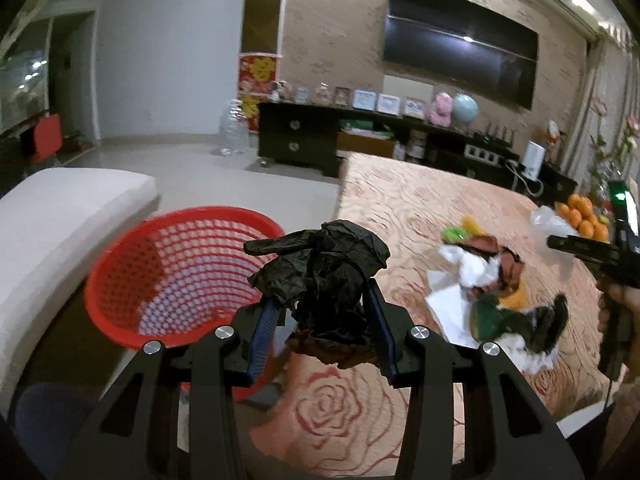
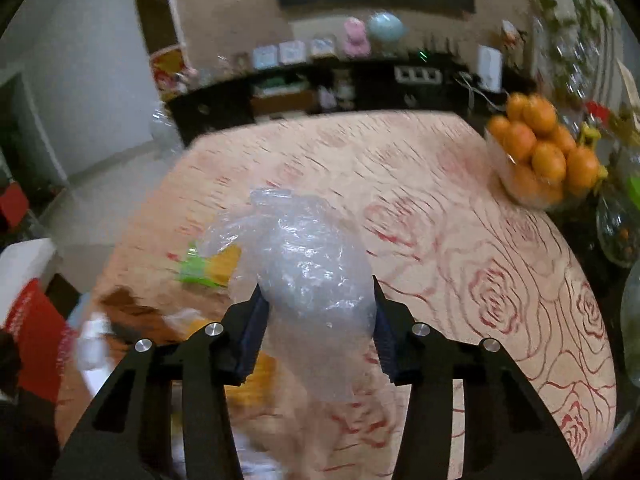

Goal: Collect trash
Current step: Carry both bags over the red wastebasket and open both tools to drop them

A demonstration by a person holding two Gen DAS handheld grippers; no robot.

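Collecting trash, both claws loaded. A crumpled black wad (image 1: 324, 276) sits pinched between the blue pads of the left claw (image 1: 320, 320), bulging above and below the pads; a brownish scrap hangs from its underside. A crumpled clear plastic bag (image 2: 308, 276) is likewise squeezed between the pads of the right claw (image 2: 318, 316), with its loose tail hanging below. Neither piece touches the desk (image 1: 420, 200).

The deciding relation is that of each load to the red basket (image 1: 120, 280). In the left wrist view the basket stands on the floor beside the desk's near left corner, lower than the desktop, its open mouth just left of and beyond the black wad. The left claw is therefore much the nearer; judged from this, a short swing leftward past the desk edge would bring the wad over the mouth. The right claw, seen at the far right of the same view, lies well apart from the basket, with the remaining trash pile (image 1: 492, 292) between.

That pile of white paper, green, brown and orange scraps lies on the rose-patterned desk. A bowl of oranges (image 2: 540, 148) stands at the far right edge.
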